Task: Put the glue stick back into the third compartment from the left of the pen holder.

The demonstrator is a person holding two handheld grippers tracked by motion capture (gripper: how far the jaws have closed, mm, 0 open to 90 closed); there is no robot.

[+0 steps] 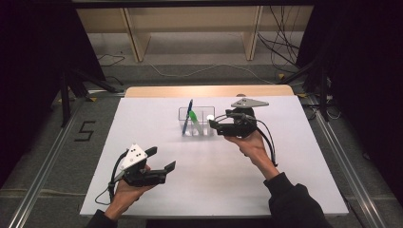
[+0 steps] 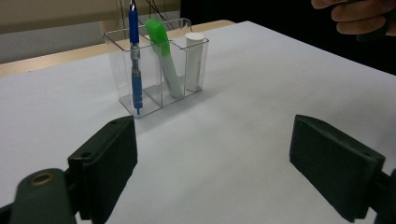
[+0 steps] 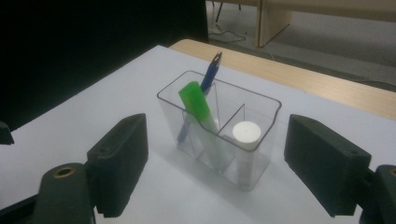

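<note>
Where clear organizer (image 3: 261, 133) walls blur contents | white cylinder (image 3: 246, 133) unidentifiable | left gripper (image 1: 161, 160), right gripper (image 1: 215, 124) wide open, empty.

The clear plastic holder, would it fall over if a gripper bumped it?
Probably it would slide first: the clear holder looks light and sits on a smooth white table. It might tip, since the blue pen and green marker stick out above its rim.

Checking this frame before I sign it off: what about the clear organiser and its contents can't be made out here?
- White stick: any label, too small and dim in the right gripper view.
- Green-capped marker: print unreadable, blurred in the left gripper view.
- Blue pen: top cut off by that view's edge.
- Clear organiser: dividers too small in the high view.
</note>
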